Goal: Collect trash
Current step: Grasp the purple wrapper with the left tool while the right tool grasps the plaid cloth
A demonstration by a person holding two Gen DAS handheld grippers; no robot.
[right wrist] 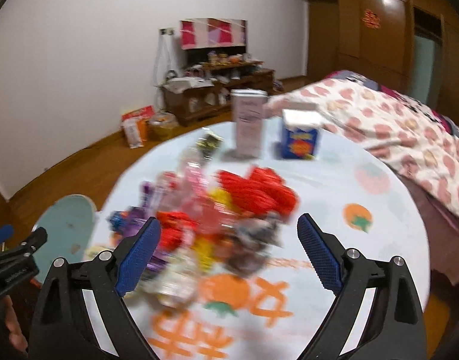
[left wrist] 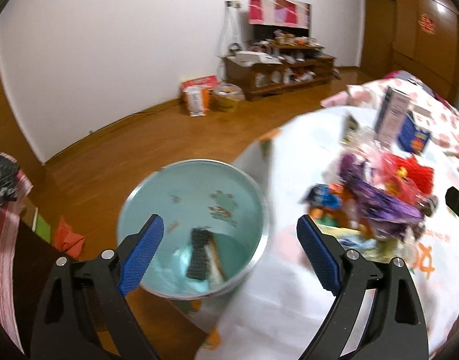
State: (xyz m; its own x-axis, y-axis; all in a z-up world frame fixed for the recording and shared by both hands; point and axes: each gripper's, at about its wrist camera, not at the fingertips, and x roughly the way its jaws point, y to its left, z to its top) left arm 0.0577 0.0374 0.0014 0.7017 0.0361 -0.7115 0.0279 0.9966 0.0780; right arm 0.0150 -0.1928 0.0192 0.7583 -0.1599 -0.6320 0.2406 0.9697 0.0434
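Both my left gripper [left wrist: 231, 237] and right gripper [right wrist: 229, 238] have fingers spread wide, pinching nothing — left over the teal bin [left wrist: 193, 186], right over the wrapper pile [right wrist: 217, 207] on the worktop [right wrist: 334, 186].

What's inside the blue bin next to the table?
The blue bin holds a dark ridged wrapper standing against an orange-edged one, plus something pale at the bottom. Little pictures dot its inner wall. The near wall hides the rest of the bottom.
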